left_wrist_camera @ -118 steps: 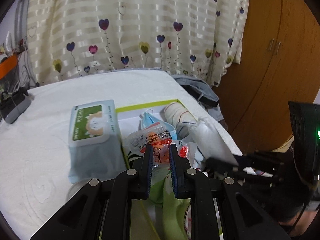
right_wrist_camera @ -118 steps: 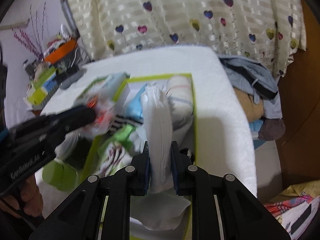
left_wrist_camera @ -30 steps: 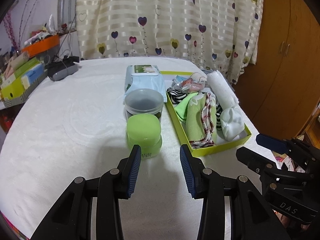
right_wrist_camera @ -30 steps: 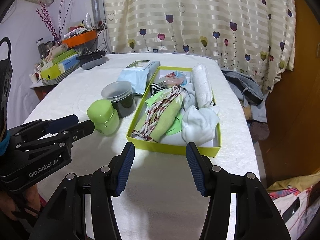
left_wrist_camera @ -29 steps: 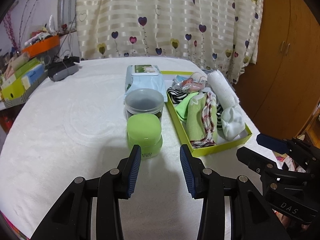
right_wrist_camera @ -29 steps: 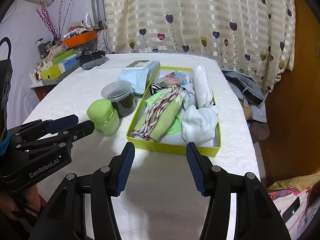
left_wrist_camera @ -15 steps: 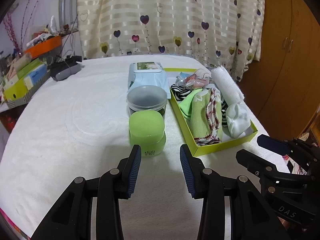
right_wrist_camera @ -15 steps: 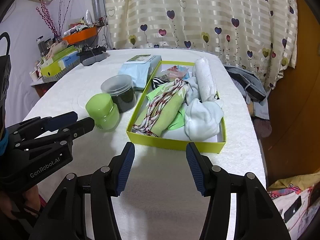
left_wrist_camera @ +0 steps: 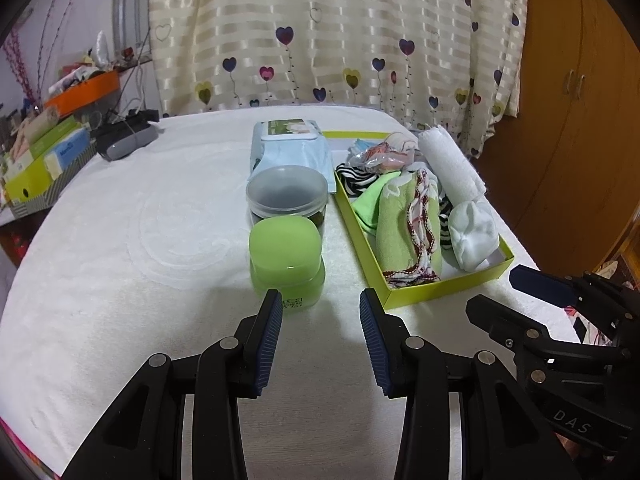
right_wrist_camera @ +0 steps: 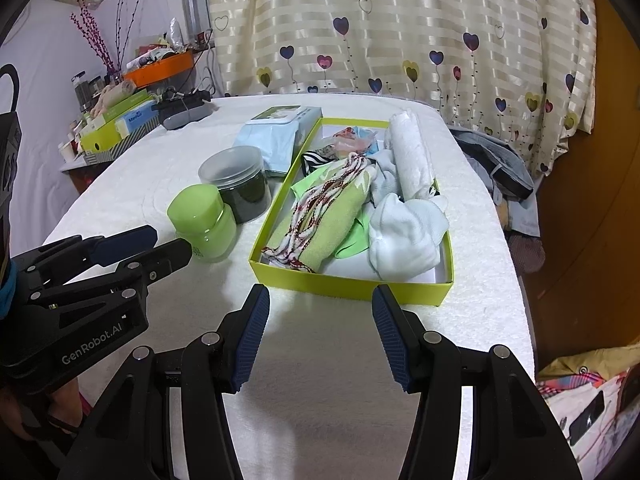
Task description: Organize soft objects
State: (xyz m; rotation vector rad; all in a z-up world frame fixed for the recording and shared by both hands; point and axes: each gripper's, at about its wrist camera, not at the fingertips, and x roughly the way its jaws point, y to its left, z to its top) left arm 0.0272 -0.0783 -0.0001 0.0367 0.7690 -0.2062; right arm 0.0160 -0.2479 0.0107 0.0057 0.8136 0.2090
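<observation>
- The left claw is hovering with jaws apart and empty; the right claw is doing the same.
- Just ahead of the left claw, a green jar is standing on the worktop.
- Ahead of the right claw, the yellow-green tray is holding the socks, rolled towel and green cloth.
- Sorting is looking finished; any next move would only be tidying.

Both views look forward and slightly down along their own fingers from just above the near edge of the white bench, facing the curtain at 12 o'clock. Both share the yellow box, at 1 o'clock in the left view, 12 in the right.
</observation>
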